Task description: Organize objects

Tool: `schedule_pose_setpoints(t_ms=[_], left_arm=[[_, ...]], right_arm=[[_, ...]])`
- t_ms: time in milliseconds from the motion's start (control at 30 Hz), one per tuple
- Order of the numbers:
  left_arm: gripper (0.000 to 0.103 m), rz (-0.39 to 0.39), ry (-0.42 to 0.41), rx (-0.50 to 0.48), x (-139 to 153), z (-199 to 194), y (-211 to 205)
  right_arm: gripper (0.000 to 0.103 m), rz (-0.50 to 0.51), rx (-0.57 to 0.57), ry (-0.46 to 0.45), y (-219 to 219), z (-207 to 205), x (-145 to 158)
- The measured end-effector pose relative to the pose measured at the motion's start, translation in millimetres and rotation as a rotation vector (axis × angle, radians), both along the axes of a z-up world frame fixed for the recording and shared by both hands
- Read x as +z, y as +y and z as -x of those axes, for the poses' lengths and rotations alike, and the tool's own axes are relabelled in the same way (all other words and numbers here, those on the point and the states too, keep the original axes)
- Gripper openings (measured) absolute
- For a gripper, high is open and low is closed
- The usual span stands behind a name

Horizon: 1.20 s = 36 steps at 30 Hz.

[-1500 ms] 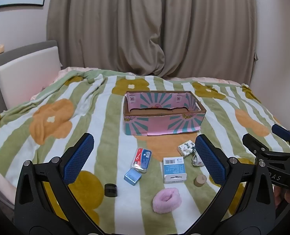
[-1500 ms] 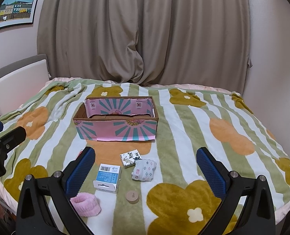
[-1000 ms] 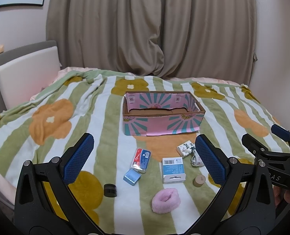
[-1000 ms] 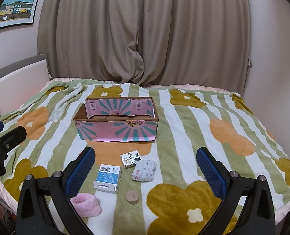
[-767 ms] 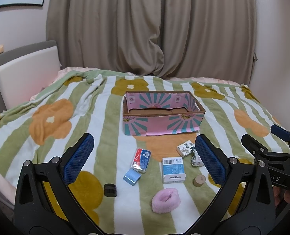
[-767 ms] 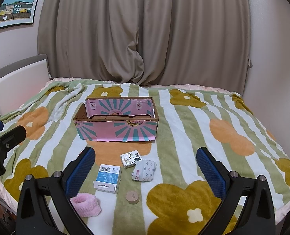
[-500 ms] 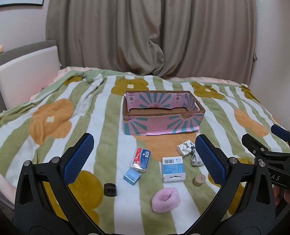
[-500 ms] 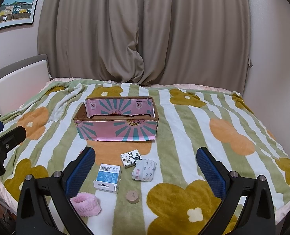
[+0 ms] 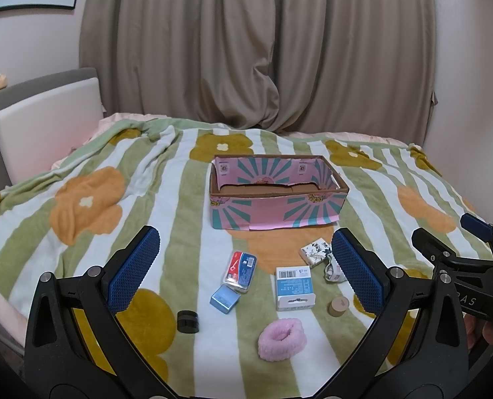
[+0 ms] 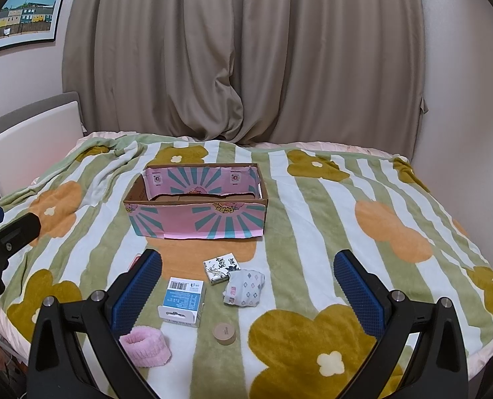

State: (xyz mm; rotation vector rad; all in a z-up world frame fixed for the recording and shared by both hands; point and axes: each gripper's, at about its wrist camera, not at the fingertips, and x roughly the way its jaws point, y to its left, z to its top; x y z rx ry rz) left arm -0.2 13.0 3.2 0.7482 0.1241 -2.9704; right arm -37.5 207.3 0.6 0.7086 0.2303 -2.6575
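Both tools are spread wide and grasp nothing: the left gripper (image 9: 244, 272) frames the scatter of small things at the centre bottom of its view, and the right gripper (image 10: 248, 292) does the same from a little further right, which reads as a survey stance before a first pick. The pink cardboard box (image 9: 276, 196) stands open-topped in the middle of the frame on the striped flower blanket (image 9: 90, 199), its mouth up and, as far as can be seen, with nothing in it, so it looks like the place meant to receive the loose items. Those lie in a loose cluster just below the box in the frame, all apart from it: a red and blue packet (image 9: 240, 270), a small light-blue box (image 9: 224, 302) touching its lower edge, a black round jar (image 9: 187, 321) at lower left, a blue and white carton (image 9: 294, 287) lying flat, a patterned white box (image 9: 316, 251), a folded patterned cloth (image 10: 244, 287) just beside that box, a tan round cap (image 9: 338, 306) and a pink fluffy scrunchie (image 9: 282, 334) lowest in the frame. None is in the box yet, so the sorting seems barely begun; the flat carton and packet probably suit an edge-on pinch
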Motion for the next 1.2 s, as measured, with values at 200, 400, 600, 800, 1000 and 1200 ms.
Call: schedule_pose_setpoints(t_ms=[200,400,600,800,1000,1200], left_arm=[[0.102,-0.001,0.000,0.000,0,0,-1],[0.102,-0.002,0.000,0.001,3,-1,0],[0.102,-0.003,0.002,0.001,5,-2,-1],[0.102,-0.017,0.017,-0.006,10,-8,-5],[0.102,-0.016,0.024,0.020,14,-10,-19],[0.102,-0.015,-0.057,0.055,-4,10,-38]], right_arm=[[0.103,0.001,0.001,-0.001,1,0,1],[0.103,0.003,0.002,-0.001,1,0,1],[0.103,0.005,0.003,0.000,2,0,2],[0.103,0.007,0.003,0.001,2,-1,3],[0.103,0.014,-0.006,0.006,4,-5,7],[0.103,0.020,-0.009,0.007,7,-4,8]])
